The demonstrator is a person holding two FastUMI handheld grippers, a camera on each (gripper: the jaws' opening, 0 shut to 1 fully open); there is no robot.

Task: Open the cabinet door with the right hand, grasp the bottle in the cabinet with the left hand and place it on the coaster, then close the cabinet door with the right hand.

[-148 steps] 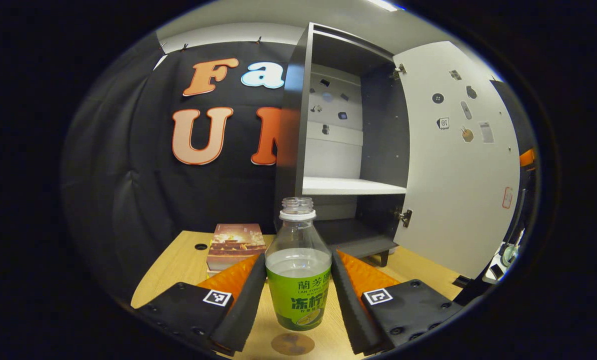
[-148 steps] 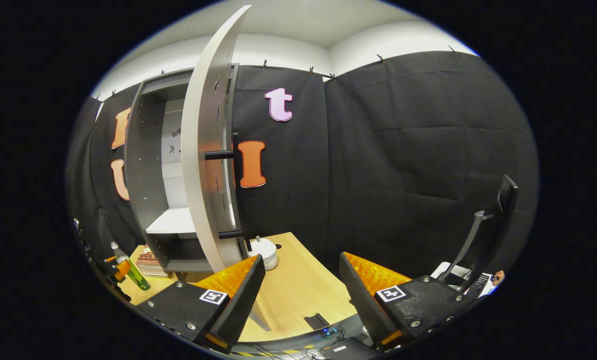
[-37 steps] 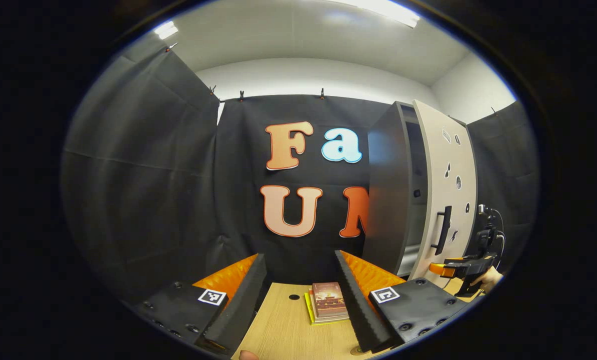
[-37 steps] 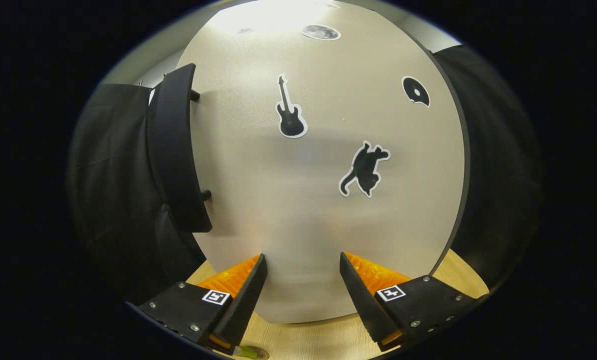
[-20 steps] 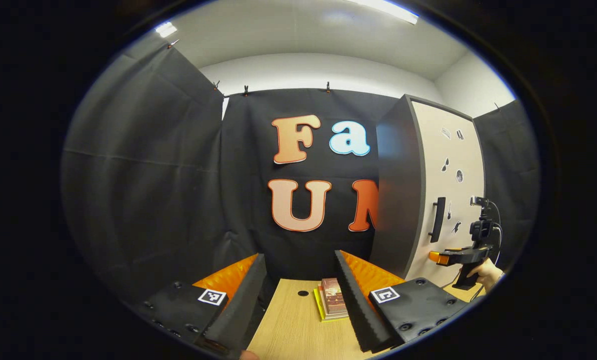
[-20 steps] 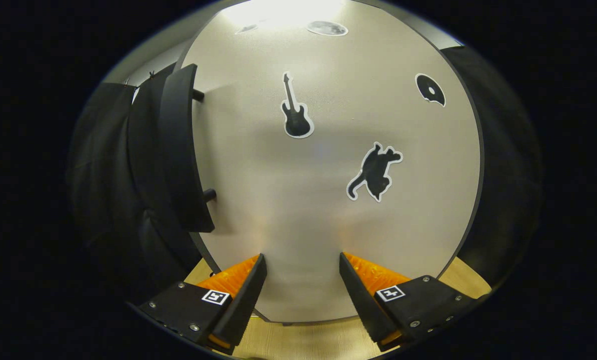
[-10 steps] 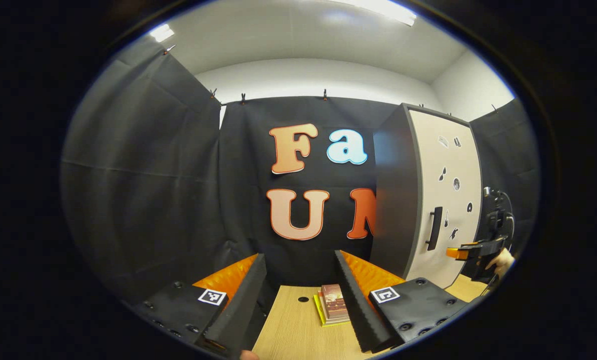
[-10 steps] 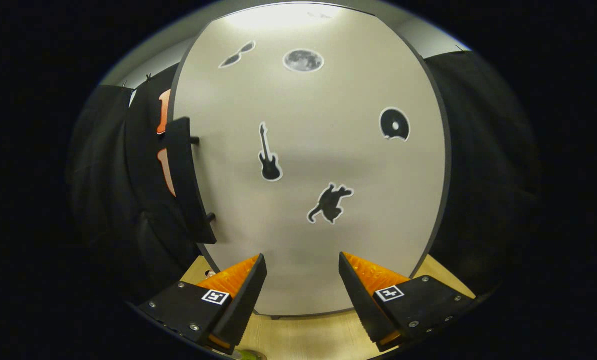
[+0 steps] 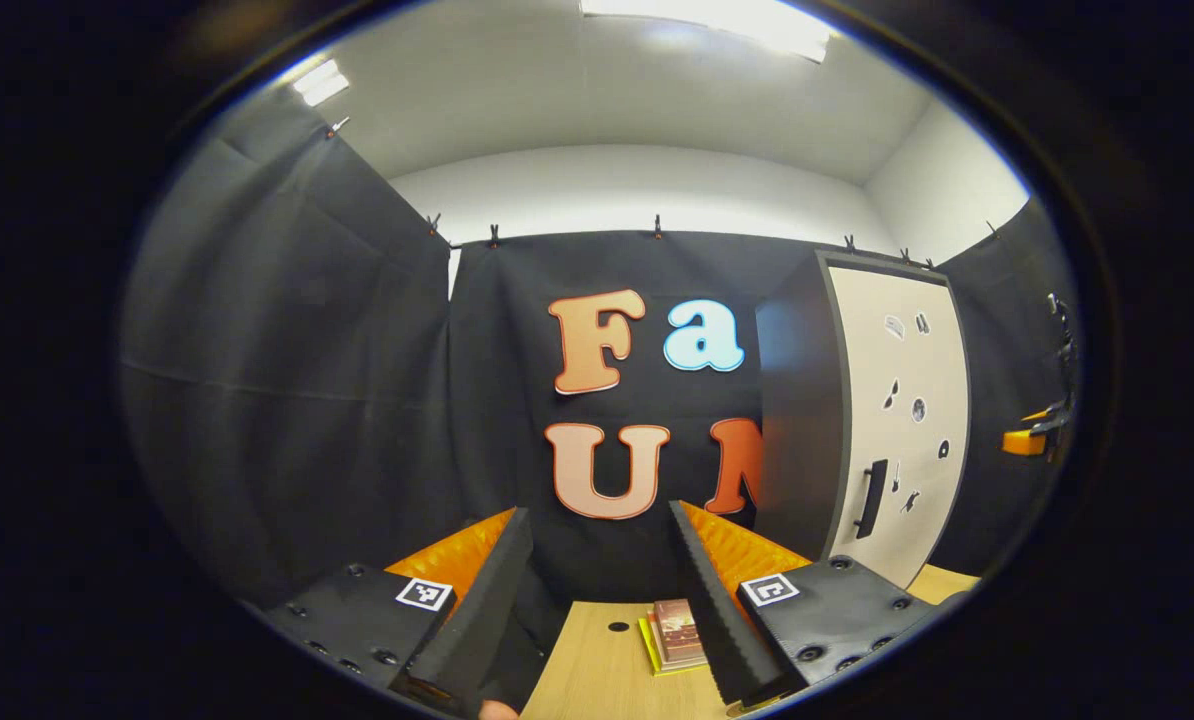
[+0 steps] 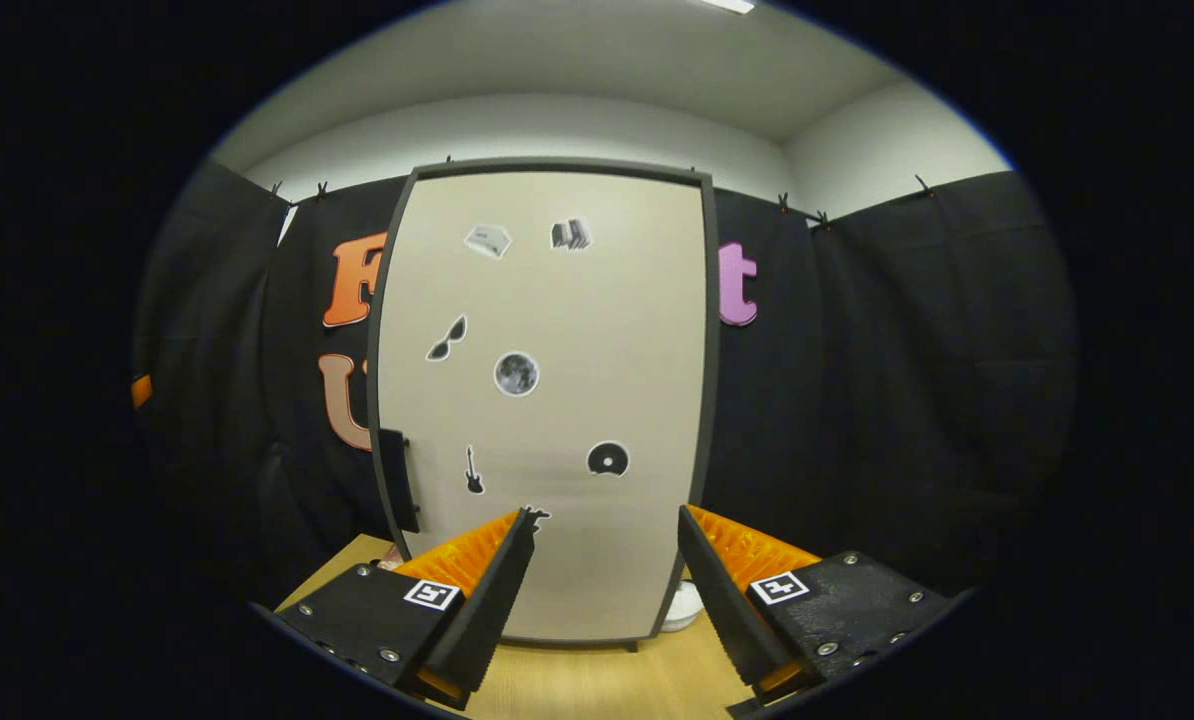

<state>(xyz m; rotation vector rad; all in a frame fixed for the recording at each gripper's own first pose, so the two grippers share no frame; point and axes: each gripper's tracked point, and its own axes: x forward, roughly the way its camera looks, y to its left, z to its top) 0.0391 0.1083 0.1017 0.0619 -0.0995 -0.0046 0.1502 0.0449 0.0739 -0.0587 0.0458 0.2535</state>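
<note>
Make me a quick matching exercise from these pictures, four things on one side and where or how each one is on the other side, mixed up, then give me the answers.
Things:
1. cabinet door
2. books
3. handle
4. right gripper

States or places:
A. stacked on the table
B. open, holding nothing
C. shut flush with the cabinet
D. upright dark bar on the door's left edge

Pairs: 1-C, 2-A, 3-D, 4-B
</note>
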